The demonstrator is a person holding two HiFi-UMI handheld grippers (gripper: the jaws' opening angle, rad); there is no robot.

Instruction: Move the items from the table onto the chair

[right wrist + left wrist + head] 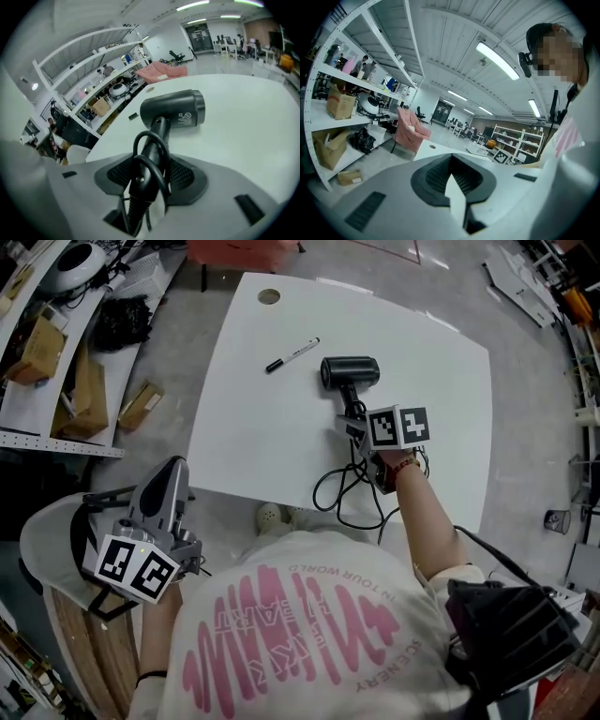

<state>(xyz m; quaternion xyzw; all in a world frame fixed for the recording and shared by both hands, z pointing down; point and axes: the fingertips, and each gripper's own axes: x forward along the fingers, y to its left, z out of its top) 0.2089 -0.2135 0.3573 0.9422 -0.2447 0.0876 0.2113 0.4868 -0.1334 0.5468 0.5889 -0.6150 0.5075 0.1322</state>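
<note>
Our right gripper [151, 172] is closed on the handle of the hair dryer [174, 111], with a loop of its cord [136, 140] caught in too. We judge that the surest hold for lifting it off the table [244, 427], where it lies near the front edge, a marker [292, 354] beyond it. Our left gripper [452, 180], jaws together and empty, hangs off the table at our side. The barrel label's print is too small to read, and our shirt [309, 634] says "IN YOUR WORLD".
</note>
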